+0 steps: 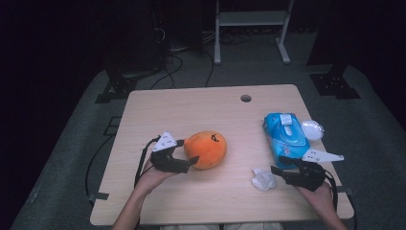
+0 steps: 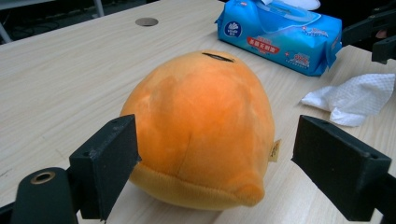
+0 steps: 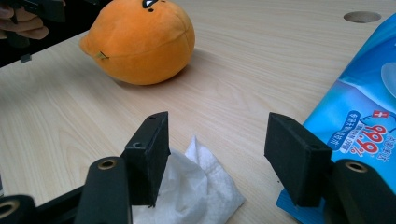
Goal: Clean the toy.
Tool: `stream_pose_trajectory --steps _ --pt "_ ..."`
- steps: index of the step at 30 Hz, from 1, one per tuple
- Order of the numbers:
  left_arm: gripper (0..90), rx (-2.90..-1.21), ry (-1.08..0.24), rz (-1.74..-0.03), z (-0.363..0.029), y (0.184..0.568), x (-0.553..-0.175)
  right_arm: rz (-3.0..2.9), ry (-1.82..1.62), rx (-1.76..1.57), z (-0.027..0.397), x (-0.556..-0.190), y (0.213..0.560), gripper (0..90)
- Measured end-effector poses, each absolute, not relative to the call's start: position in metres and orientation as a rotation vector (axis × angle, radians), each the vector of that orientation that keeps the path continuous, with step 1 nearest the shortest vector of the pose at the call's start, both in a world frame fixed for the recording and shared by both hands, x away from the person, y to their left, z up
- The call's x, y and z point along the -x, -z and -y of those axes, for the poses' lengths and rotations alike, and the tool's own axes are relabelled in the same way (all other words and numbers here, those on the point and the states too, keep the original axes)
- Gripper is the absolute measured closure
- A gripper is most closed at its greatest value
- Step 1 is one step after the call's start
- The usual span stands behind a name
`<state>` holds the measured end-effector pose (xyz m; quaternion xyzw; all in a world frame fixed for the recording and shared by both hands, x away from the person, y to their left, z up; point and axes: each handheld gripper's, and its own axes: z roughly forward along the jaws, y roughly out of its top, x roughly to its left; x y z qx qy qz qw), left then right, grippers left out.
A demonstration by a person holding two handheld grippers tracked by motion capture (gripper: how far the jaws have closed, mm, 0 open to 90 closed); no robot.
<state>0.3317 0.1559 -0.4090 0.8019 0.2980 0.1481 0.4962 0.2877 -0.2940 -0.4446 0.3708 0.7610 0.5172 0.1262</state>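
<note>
At centre left of the high view, left gripper held level, jaws apart either side of the orange plush toy without pressing it, lower right, right gripper with jaws open beside a crumpled white tissue, blue wipes pack just behind.

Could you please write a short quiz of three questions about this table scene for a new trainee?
1. True or false: the left gripper is clamped on the orange plush toy.
2. What lies nearest the right gripper? A. crumpled white tissue B. a red cup C. a spoon
3. What colour is the wipes pack?

Key:
1. False; its jaws stand open on either side of the toy.
2. A
3. Blue
</note>
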Motion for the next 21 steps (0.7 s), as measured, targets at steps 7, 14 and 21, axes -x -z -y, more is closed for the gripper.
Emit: stream_pose_trajectory --steps 7,14,21 --pt "12.5 -1.937 -0.351 -0.742 -0.162 0.413 -0.326 -2.215 -1.502 -1.087 0.294 -0.288 0.445 38.9" --pt "11.6 -1.943 -0.352 -0.749 -0.167 0.416 -0.319 -2.213 -1.502 -1.093 0.295 -0.287 0.445 38.7" --pt "11.1 -1.944 -0.364 -0.772 -0.176 0.421 -0.313 -2.21 -1.502 -1.099 0.296 -0.288 0.445 38.5"
